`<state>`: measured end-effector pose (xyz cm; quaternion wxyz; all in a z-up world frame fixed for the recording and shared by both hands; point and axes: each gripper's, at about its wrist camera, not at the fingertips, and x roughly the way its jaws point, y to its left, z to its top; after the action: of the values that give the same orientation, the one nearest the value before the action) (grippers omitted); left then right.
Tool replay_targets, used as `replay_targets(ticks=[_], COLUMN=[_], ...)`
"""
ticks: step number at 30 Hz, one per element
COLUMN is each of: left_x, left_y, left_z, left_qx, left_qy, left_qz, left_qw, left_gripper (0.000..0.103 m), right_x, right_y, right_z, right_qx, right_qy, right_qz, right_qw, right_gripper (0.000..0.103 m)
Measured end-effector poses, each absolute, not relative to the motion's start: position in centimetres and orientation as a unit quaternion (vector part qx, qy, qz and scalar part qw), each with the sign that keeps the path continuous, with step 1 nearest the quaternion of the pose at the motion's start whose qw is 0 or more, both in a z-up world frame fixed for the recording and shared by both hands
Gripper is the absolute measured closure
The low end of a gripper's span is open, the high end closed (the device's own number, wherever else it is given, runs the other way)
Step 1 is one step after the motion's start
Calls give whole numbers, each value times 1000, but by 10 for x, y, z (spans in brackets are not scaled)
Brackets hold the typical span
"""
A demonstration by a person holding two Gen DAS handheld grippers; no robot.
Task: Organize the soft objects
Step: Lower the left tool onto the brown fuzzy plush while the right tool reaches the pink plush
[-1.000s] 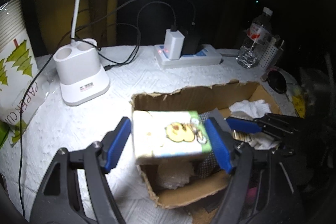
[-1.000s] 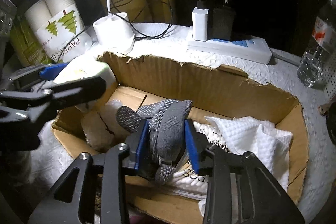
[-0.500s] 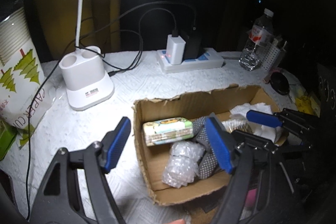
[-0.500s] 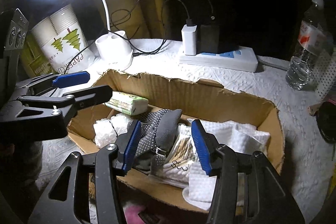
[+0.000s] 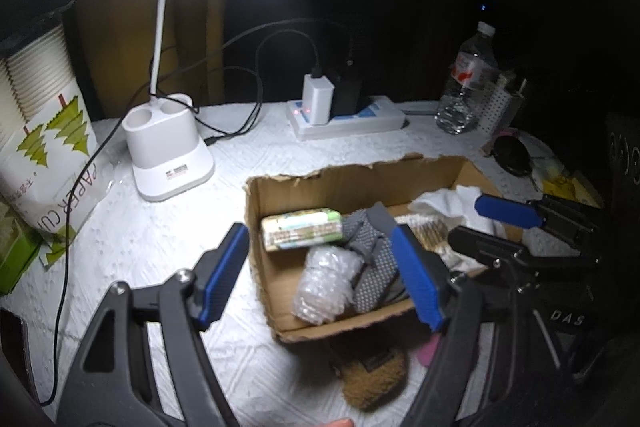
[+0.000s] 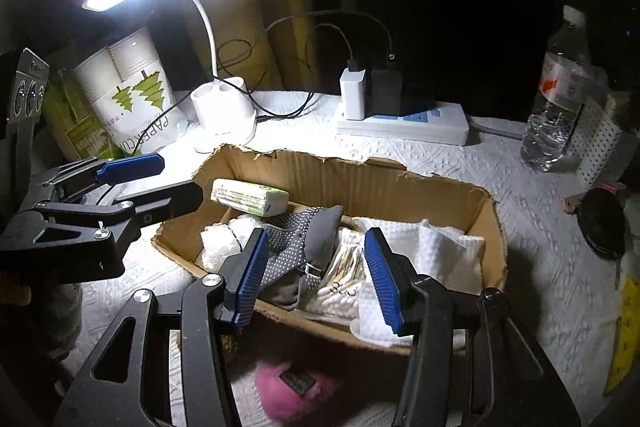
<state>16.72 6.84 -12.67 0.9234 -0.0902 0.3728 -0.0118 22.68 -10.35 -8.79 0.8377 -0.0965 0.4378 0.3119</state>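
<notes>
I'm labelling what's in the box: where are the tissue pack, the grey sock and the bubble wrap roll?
tissue pack point(image 5: 302, 234): left wrist view, printed long side.
grey sock point(image 6: 320, 233): right wrist view, plain grey toe.
bubble wrap roll point(image 5: 326, 285): left wrist view, rounded side.

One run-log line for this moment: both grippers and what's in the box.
left gripper: open, empty | right gripper: open, empty | cardboard box: tissue pack, grey sock, bubble wrap, white cloth
</notes>
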Motion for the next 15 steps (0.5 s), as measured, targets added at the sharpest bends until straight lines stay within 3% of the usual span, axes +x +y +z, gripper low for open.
replay_targets(ticks=[15], left_x=[135], left_y=[44], left_z=[-117], left_qx=[-89], left_qy=[367], left_qz=[-32], left_qw=[926], left_gripper=[28], right_x=[199], right_y=[-138], right_z=[-69], right_qx=[-89], right_qy=[429], right_qz=[284], right_qw=[853], right_gripper=[50])
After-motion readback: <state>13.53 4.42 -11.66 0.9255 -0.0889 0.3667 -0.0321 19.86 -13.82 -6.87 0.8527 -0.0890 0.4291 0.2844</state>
